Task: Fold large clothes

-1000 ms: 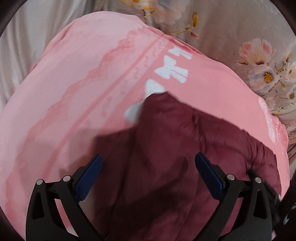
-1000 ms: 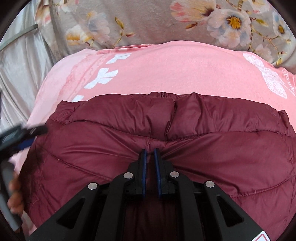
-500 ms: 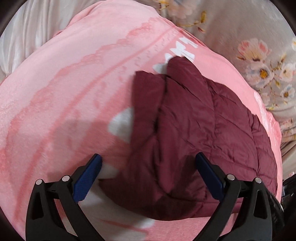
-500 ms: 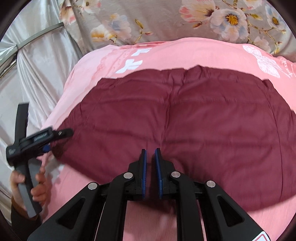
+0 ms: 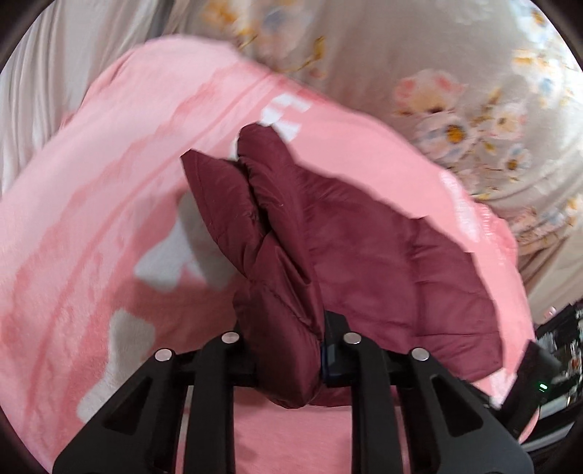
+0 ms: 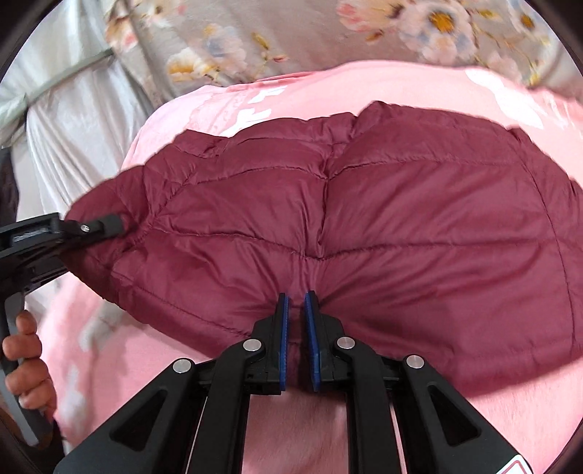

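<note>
Jacket [image 6: 364, 226]: maroon quilted puffer, lying spread across the pink blanket [image 6: 364, 87], its puffy panels facing up, the near hem gathering into the right tongs and its left end bunching into the left tongs
Left gripper [image 5: 288, 350]: jaws having just been closing, now clenching a thick roll of the jacket's edge; the fabric is bulging out between and below the pads, so the blue pads are mostly hiding
Left hand [image 6: 27, 364]: showing at the left edge of the right wrist view, fingers wrapping the grey handle, tool reaching in sideways to the jacket's left end
Right gripper [image 6: 297, 328]: pointing steeply down, blue pads standing nearly together and pinching a thin fold of the hem
Blanket: pink with white bows, sitting on the floral sheet [image 6: 291, 32]
Left wrist view: blurring with motion
</note>
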`<state>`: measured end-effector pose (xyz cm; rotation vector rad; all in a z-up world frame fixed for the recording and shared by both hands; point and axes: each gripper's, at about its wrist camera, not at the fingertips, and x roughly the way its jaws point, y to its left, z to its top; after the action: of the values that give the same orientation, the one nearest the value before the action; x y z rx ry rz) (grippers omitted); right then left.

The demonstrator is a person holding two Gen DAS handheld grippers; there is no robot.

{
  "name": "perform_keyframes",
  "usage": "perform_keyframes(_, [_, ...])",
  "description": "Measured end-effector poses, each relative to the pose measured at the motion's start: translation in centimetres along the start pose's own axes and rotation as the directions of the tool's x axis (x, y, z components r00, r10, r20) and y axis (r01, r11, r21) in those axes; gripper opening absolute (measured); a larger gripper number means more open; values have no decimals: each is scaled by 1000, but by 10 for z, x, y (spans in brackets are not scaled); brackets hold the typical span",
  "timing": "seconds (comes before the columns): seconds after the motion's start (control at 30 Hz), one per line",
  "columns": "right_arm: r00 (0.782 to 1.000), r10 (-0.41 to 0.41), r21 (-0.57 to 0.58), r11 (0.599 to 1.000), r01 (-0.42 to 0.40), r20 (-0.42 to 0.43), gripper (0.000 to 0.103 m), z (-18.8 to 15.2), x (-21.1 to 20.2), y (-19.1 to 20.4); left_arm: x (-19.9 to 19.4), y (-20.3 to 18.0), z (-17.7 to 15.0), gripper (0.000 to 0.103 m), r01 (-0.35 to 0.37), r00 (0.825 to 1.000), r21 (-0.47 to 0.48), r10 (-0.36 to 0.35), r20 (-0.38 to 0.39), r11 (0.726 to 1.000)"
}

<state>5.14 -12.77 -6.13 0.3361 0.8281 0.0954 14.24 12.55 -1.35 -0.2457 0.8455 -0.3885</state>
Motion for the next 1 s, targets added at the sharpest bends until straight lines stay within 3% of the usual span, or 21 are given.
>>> perform_keyframes(0.23, [998,62,72,996,-60,-19,12,-5,5,-18,-51,-82,11,18,147,985,162,-160,68,976])
perform_keyframes(0.33, [996,88,99,991,-86,-19,11,-2,0,-24,-55,-140,8,18,217,971,274,-236,36,937])
perform_keyframes(0.47, [989,143,182,972,-146,30,11,1,-37,-52,-41,-203,1,18,264,961,371,-276,-21,890])
perform_keyframes(0.6, [996,-5,212,977,-14,92,11,-3,-89,-97,-5,-258,-9,18,284,958,424,-269,-97,860])
perform_keyframes(0.73, [985,-138,261,959,107,103,11,-16,-117,-138,46,-305,-32,18,297,953,442,-231,-197,846])
perform_keyframes(0.87, [974,-207,323,932,168,89,12,-30,-129,-171,97,-326,-55,21,293,937,416,-173,-302,861])
perform_keyframes(0.93, [970,-225,340,923,182,91,12,-30,-134,-181,108,-325,-62,33,290,932,393,-165,-322,873])
perform_keyframes(0.97, [968,-232,342,921,186,97,13,-28,-137,-183,107,-323,-62,39,316,923,364,-194,-334,876])
perform_keyframes(1.0, [965,-239,340,921,191,106,13,-22,-141,-184,100,-321,-59,52,357,908,333,-240,-343,873])
